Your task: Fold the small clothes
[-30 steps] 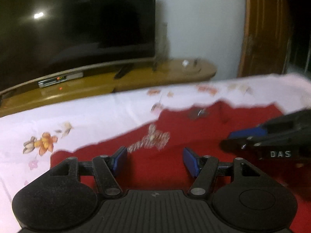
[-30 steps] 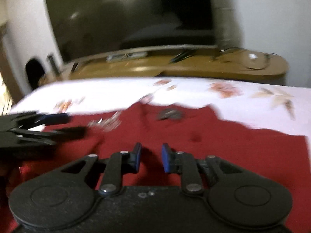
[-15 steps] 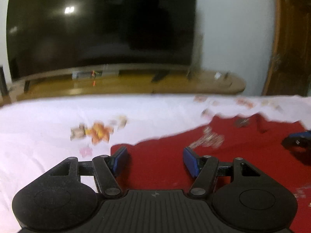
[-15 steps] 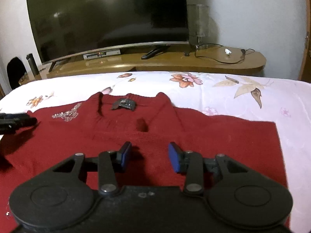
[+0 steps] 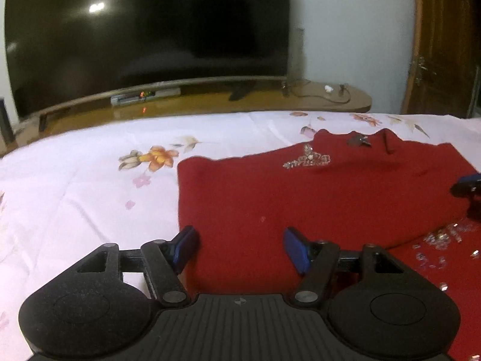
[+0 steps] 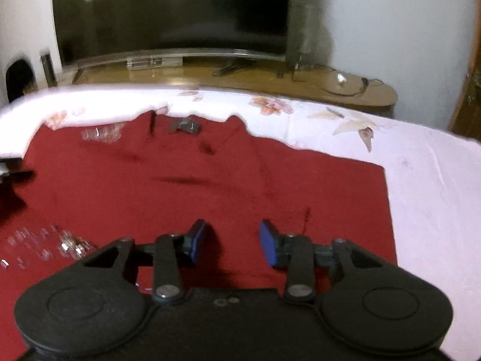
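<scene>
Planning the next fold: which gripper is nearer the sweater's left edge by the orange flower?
Left. The left gripper hangs over that edge of the sweater; the right gripper sits toward the opposite edge.

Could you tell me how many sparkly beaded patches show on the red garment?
2: a tiara-shaped one near the collar, and a scattered one lower down by the fold; more may be hidden.

A home bedroom: a floral bedsheet (image 5: 75, 186), a television (image 5: 144, 36) on a wooden stand (image 6: 240, 81).

Both my wrist cameras look forward and down, close over the red sweater (image 5: 300, 198), toward the television (image 6: 171, 9).
</scene>
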The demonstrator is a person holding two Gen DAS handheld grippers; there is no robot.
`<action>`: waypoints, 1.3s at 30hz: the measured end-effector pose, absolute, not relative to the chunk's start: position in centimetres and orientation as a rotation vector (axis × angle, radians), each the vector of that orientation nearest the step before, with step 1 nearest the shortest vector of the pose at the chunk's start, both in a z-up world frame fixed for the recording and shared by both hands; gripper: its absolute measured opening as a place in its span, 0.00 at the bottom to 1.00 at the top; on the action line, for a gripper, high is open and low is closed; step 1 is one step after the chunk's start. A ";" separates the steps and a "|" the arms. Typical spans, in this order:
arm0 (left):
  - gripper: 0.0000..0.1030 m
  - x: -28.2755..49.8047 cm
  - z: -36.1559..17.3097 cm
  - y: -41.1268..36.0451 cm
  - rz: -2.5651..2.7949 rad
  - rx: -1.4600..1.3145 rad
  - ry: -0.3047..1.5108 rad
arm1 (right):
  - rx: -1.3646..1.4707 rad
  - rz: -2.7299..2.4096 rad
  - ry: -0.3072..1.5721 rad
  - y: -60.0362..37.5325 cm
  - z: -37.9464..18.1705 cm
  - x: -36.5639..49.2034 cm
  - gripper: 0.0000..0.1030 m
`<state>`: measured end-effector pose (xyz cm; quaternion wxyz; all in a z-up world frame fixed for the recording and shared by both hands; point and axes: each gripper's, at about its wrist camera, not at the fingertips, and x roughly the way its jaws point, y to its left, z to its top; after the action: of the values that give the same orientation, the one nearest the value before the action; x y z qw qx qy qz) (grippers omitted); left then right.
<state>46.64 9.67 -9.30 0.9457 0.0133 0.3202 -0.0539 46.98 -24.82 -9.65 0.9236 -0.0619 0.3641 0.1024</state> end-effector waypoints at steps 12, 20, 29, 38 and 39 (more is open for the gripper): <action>0.43 30.2 -8.3 13.2 -0.195 -0.241 0.775 | 0.241 0.127 0.769 -35.3 -5.3 31.0 0.48; 0.38 19.1 -10.5 14.3 -0.257 -0.566 0.834 | 0.451 0.188 0.896 -39.8 -9.4 20.0 0.47; 0.38 13.6 -11.3 10.7 -0.272 -0.626 0.832 | 0.590 0.331 0.891 -39.7 -10.3 14.3 0.47; 0.38 12.8 -12.5 10.5 -0.317 -0.761 0.836 | 0.684 0.440 0.951 -39.2 -11.3 14.0 0.46; 0.38 12.9 -12.7 10.5 -0.321 -0.780 0.830 | 0.699 0.450 0.954 -39.3 -11.5 13.8 0.46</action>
<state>12.87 10.47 -12.71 0.8301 -0.3674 0.3912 -0.1514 13.78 -39.27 -11.47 0.8065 0.3268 0.4456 0.2102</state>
